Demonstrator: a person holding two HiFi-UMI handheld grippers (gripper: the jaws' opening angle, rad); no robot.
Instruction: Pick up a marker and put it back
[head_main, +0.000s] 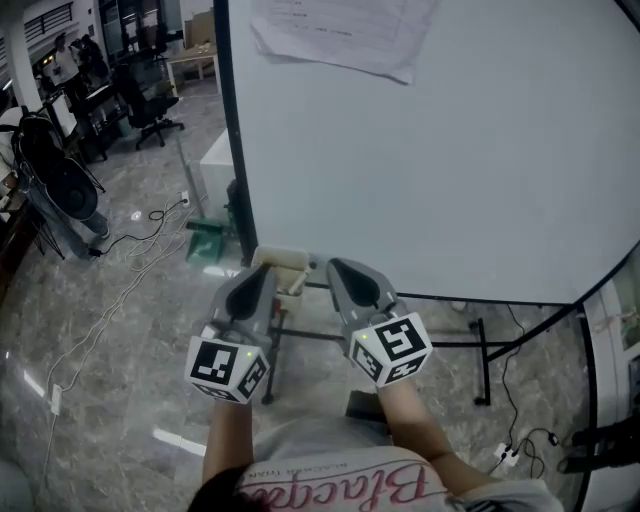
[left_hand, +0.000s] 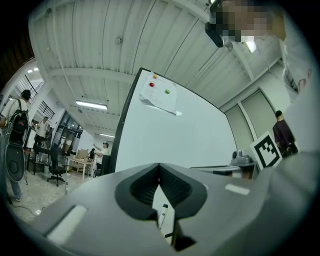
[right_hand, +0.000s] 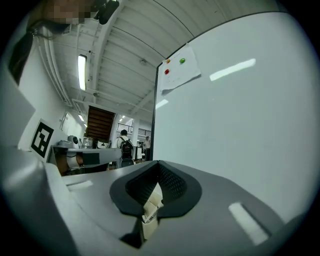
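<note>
Left hand-held gripper (left_hand: 159, 172) and right hand-held gripper (right_hand: 158, 170) are held clenched, empty; pickup is judged pending, and jaws must be opened around the marker (left_hand: 163, 212).

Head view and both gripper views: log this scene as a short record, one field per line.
board: whiteboard on a stand, with a paper stuck near its top
left gripper: jaws together, nothing pinched
marker: seen through the gap behind the left jaws, not held
right gripper: jaws together, nothing pinched
box: beige, labelled, seen through the gap behind the right jaws
position: both grippers side by side, low in front of the board
task: marker not yet picked up
</note>
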